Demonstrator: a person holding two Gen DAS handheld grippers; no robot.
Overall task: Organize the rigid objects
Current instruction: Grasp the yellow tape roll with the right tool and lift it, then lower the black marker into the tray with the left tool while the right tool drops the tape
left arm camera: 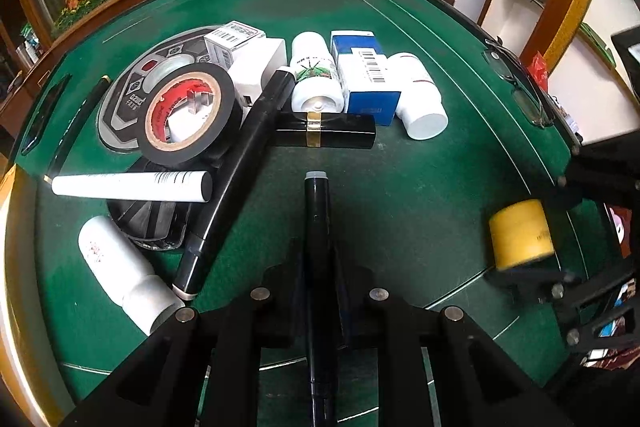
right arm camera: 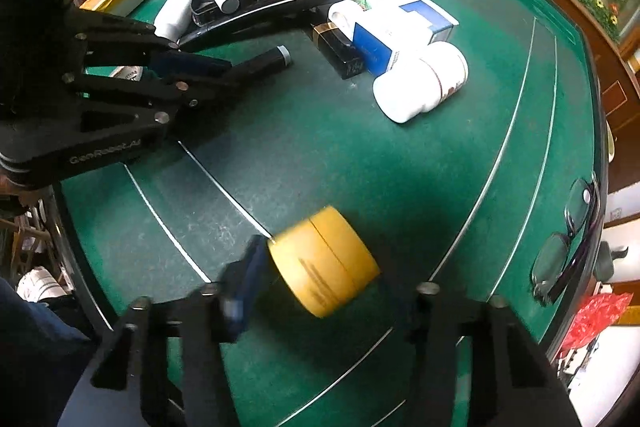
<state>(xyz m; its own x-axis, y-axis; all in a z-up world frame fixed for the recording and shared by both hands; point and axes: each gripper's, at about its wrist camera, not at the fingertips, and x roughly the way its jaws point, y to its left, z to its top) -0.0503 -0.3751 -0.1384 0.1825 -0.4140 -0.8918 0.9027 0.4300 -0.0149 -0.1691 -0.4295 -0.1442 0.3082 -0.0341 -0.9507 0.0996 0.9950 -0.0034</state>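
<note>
Left wrist view first: left gripper [left arm camera: 316,287] clamped on a black pen [left arm camera: 317,251], grey-tipped end pointing out over the green table [left arm camera: 420,167] toward the pile. Beyond the tip, lying crosswise, a black tube with a gold band [left arm camera: 325,134]. Behind that, a white bottle with a green label [left arm camera: 316,77], a blue and white box [left arm camera: 364,79] and another white bottle [left arm camera: 420,95] packed side by side. To the left, black tape roll [left arm camera: 188,117] propped on a heap, long black marker [left arm camera: 236,183] leaning diagonally across it, white tube [left arm camera: 132,185] lying on top. Over by the right edge, yellow cylinder [left arm camera: 520,235] blurred between dark fingers.

Right wrist view now: right gripper [right arm camera: 324,279] with its fingers either side of the yellow cylinder [right arm camera: 324,263], one finger [right arm camera: 244,287] against its flat end, blurred, grip uncertain. Left gripper [right arm camera: 216,69] at upper left, pen [right arm camera: 264,61] sticking out from it. Glasses [right arm camera: 568,247] resting at the table's right edge.
</note>
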